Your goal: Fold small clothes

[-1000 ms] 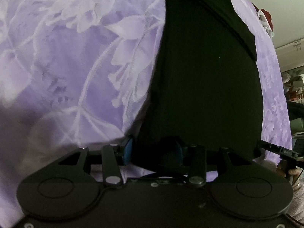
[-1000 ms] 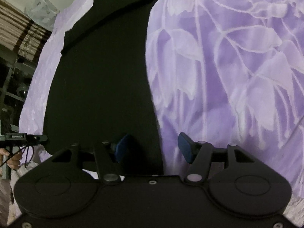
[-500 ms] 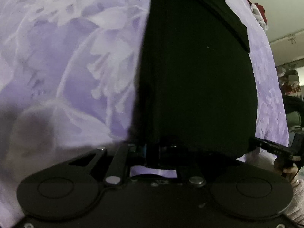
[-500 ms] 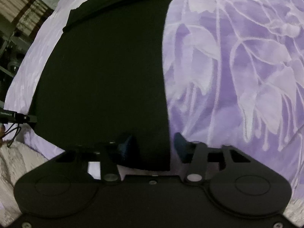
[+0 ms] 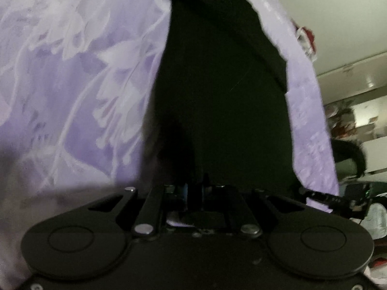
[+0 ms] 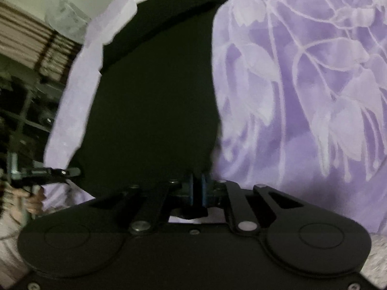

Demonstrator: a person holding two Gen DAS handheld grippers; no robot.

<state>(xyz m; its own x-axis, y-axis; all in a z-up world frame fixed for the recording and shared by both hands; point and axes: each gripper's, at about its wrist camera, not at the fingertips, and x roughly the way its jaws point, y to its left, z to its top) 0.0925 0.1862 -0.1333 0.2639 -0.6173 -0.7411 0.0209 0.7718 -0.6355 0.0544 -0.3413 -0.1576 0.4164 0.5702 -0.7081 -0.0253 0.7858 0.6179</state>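
Left gripper (image 5: 193, 193) is pinched tight on the near edge of the black garment (image 5: 217, 96), and the right gripper (image 6: 197, 189) is clamped on that same edge too. The garment lies spread on the purple floral bedsheet (image 5: 72, 72). Only the right view catches striped bedding (image 6: 26, 43) and a plastic bag (image 6: 65, 17); the left shows something red (image 5: 308, 33).

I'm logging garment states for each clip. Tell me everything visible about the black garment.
The black garment is plain, dark, matte fabric lying spread flat on the purple floral sheet, with a folded band across its far end. The left gripper and right gripper are each shut on its near edge, at opposite corners. No print or label shows.
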